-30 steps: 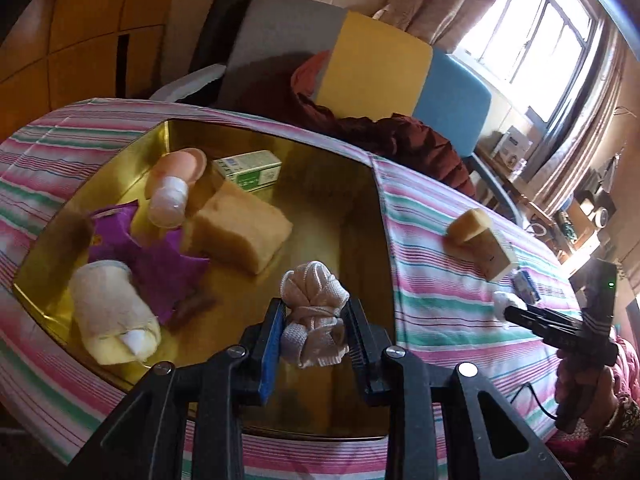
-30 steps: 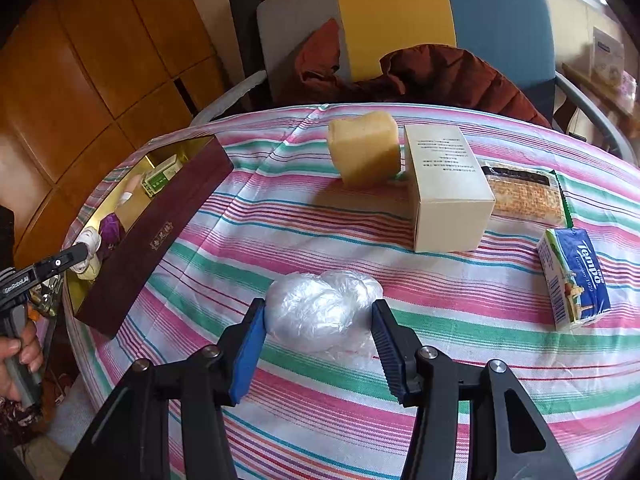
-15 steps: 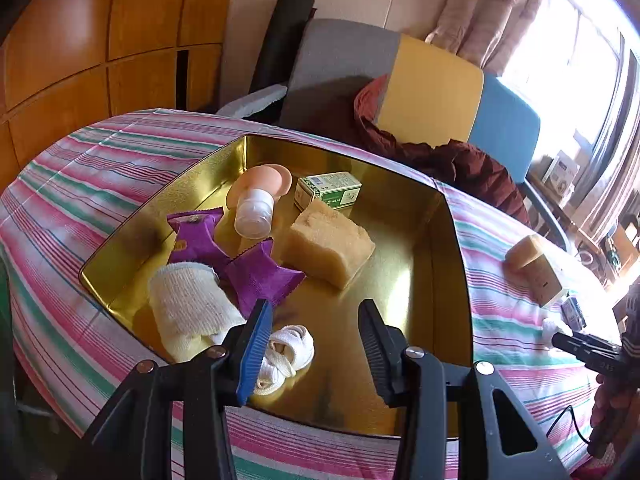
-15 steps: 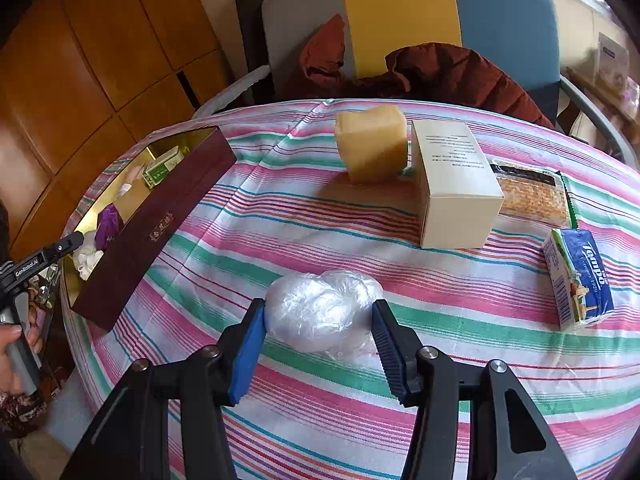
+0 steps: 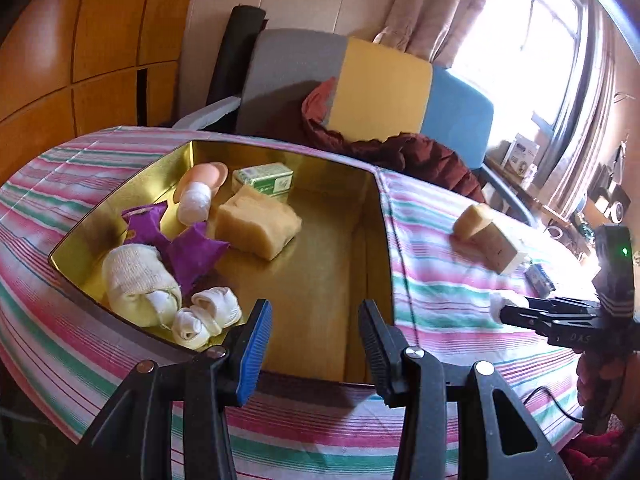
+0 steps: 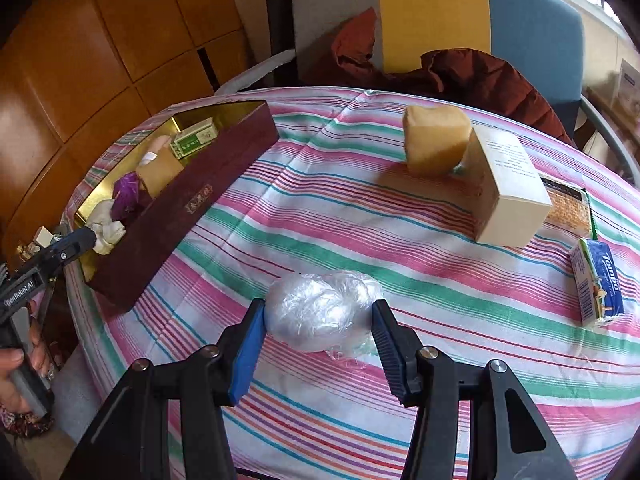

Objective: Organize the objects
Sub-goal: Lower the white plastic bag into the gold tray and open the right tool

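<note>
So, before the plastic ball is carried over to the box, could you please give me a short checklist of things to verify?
1. Right gripper shut on the crumpled plastic ball: ok, both pads press its sides.
2. Left gripper free: ok, jaws have just been opening, nothing between them.
3. White knotted cloth released inside the gold-lined box: ok, it lies at the near corner.
4. Free floor in the box for the ball: ok, its right half is bare.
5. Path over the striped cloth to the box: ok, nothing lies between.
6. Ball lifted off the table: cannot tell.

Bright window (image 5: 532, 60) glare, fisheye-warped dark edges
</note>
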`<action>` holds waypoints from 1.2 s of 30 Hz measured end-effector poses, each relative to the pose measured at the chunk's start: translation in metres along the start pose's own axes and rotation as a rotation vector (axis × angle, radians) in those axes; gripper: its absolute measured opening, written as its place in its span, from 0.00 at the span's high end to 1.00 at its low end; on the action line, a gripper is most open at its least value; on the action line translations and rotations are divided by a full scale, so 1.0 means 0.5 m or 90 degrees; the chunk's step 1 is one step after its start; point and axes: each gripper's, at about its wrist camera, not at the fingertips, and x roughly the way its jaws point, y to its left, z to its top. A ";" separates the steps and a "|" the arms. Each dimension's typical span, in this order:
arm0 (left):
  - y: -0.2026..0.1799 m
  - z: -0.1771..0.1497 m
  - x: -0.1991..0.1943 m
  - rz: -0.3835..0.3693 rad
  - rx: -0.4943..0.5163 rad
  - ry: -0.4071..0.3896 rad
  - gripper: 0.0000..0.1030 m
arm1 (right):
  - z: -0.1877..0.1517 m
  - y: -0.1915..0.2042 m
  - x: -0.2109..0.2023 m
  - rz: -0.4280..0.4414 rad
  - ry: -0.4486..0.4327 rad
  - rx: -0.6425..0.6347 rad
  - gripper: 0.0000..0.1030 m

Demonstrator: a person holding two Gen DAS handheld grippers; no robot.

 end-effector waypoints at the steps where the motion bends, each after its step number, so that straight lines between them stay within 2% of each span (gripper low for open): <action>1: 0.002 0.002 -0.006 -0.003 -0.002 -0.010 0.56 | 0.012 0.013 -0.005 0.011 -0.009 0.005 0.48; 6: 0.044 0.022 -0.022 0.034 -0.053 -0.040 0.56 | 0.087 0.107 -0.009 0.052 -0.047 -0.003 0.47; 10: 0.110 0.042 -0.031 0.070 -0.135 -0.049 0.56 | 0.134 0.210 0.016 0.046 -0.049 -0.067 0.47; 14: 0.165 0.055 -0.041 0.106 -0.192 -0.056 0.55 | 0.154 0.308 0.056 0.030 -0.024 -0.136 0.47; 20: 0.208 0.062 -0.055 0.124 -0.240 -0.069 0.53 | 0.174 0.400 0.134 0.027 0.031 -0.175 0.47; 24: 0.224 0.067 -0.060 0.124 -0.261 -0.077 0.50 | 0.177 0.422 0.190 0.014 0.071 -0.170 0.47; 27: 0.228 0.067 -0.063 0.123 -0.266 -0.077 0.50 | 0.183 0.422 0.217 0.014 0.076 -0.152 0.46; 30: 0.227 0.067 -0.060 0.119 -0.266 -0.069 0.50 | 0.187 0.416 0.233 0.019 0.077 -0.121 0.40; 36: 0.221 0.064 -0.056 0.117 -0.263 -0.065 0.50 | 0.174 0.393 0.206 0.043 0.056 -0.084 0.33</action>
